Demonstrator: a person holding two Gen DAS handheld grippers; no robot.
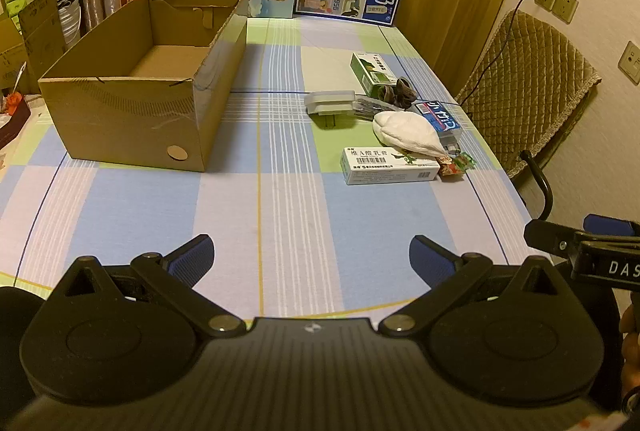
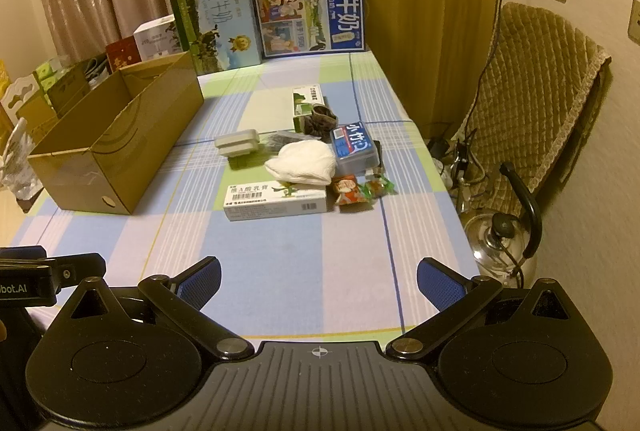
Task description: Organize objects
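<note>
bare tablecloth point(image 1: 280, 215) ahead, cardboard box point(image 1: 132, 119) left, clutter point(image 2: 312, 159) right

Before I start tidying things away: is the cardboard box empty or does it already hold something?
Empty, as far as shows. The cardboard box is open-topped, and the left wrist view shows only bare floor inside; the near inner corner is hidden.

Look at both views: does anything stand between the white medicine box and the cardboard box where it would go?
Nothing visible does. The white medicine box lies at the near edge of the clutter, and only bare tablecloth separates it from the open cardboard box to its left. The pile sits behind it.
</note>
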